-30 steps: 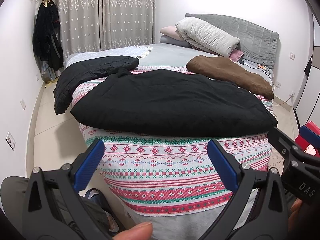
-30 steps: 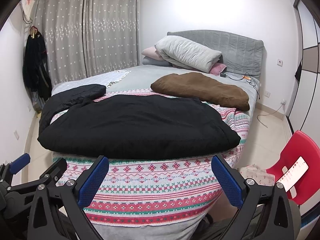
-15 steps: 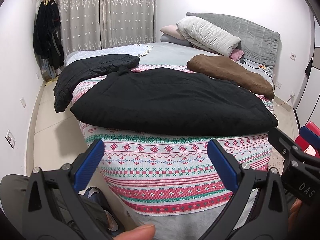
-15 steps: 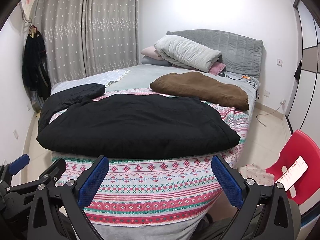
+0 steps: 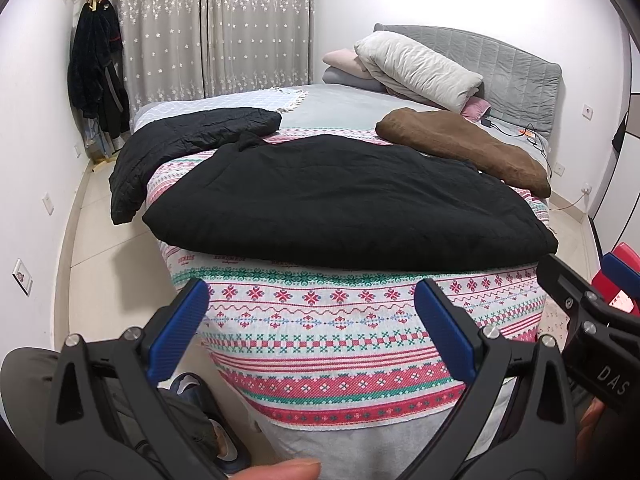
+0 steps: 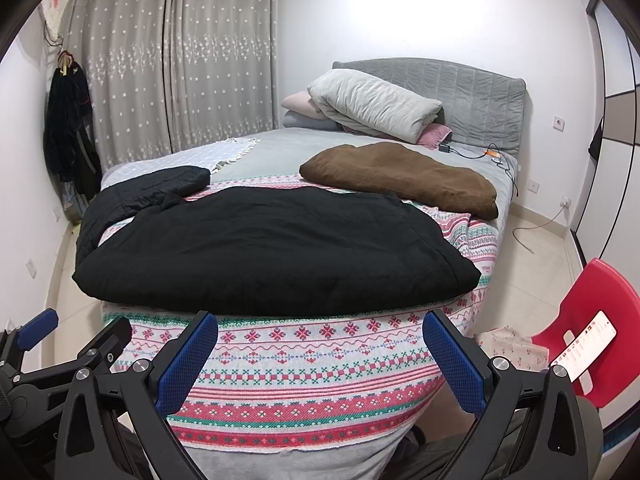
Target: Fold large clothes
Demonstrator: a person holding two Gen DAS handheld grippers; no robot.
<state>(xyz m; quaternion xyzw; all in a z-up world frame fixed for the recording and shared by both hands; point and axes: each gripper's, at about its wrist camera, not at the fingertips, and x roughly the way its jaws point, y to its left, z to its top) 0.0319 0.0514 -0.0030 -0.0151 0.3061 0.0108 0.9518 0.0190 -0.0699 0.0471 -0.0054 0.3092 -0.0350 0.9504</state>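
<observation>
A large black padded garment [image 5: 348, 204] lies spread flat across the foot of the bed on a patterned blanket [image 5: 328, 320]; it also shows in the right wrist view [image 6: 272, 248]. A second black quilted garment [image 5: 180, 148] hangs over the bed's left edge. A brown garment [image 5: 460, 144] lies folded at the right. My left gripper [image 5: 312, 320] is open and empty, held off the bed's foot, short of the black garment. My right gripper [image 6: 320, 352] is open and empty, beside it at the same distance.
Pillows and a folded grey quilt [image 6: 372, 104] sit by the grey headboard [image 6: 472, 92]. A charger cable [image 6: 496, 156] lies at the bed's far right. A red chair [image 6: 592, 320] with a phone stands at the right. Dark clothes [image 5: 96, 72] hang on the left wall.
Both grippers have drifted very slightly; the garments have not moved and both grippers stay open.
</observation>
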